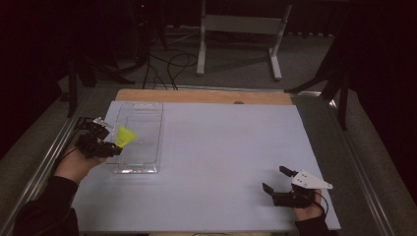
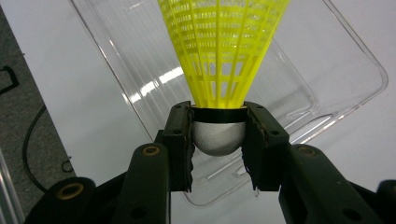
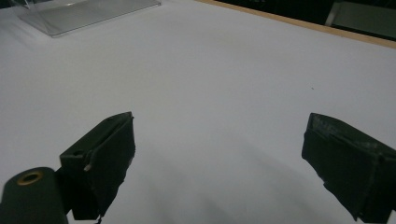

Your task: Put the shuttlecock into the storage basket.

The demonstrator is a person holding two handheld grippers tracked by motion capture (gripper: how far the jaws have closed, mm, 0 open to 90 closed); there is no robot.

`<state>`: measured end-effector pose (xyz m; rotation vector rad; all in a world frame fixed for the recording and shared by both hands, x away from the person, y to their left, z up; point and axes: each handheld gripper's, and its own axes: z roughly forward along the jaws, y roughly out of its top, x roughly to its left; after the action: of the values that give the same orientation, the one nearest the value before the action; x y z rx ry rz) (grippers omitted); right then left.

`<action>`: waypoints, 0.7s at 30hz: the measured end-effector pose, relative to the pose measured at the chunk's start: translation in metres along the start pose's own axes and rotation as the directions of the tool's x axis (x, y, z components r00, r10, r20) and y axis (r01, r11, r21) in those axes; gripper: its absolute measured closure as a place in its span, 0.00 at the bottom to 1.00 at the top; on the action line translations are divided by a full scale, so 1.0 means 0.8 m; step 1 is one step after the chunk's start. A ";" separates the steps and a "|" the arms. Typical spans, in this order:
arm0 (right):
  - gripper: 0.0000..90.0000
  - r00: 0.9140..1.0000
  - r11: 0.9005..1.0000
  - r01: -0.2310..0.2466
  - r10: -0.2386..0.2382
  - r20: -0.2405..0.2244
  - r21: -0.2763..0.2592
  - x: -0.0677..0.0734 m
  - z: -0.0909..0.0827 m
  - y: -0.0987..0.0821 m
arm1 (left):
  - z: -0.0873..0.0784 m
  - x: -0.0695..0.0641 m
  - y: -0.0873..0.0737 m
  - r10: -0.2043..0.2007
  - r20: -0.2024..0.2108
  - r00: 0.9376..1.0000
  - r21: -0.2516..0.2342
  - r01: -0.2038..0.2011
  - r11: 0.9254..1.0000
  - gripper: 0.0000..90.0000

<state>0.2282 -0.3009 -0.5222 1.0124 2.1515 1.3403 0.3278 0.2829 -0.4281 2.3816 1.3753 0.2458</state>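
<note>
A dim room with cables on grey carpet surrounded the white-topped desk (image 1: 221,162). The left tongs (image 2: 218,140) pinched a yellow shuttlecock (image 2: 222,51) by its grey cork, holding it over the left edge of a clear plastic tray (image 1: 142,140). Well apart, the right tongs (image 3: 219,163) rested spread wide on bare desk, holding nothing.

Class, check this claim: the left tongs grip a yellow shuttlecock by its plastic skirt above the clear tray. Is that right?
Not quite. The left tongs grip the yellow shuttlecock by its rounded white-grey head, not the skirt, above the clear tray. The left gripper view shows it.
</note>
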 end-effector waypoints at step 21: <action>0.11 1.000 1.000 -0.003 0.003 0.007 0.003 -0.001 -0.001 0.000 | 0.022 0.008 0.010 0.038 -0.001 0.999 0.144 -0.037 0.989 0.73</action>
<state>0.2283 -0.3016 -0.5220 1.0203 2.1488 1.3333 0.3435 0.2806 -0.4413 2.5274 1.3941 0.1666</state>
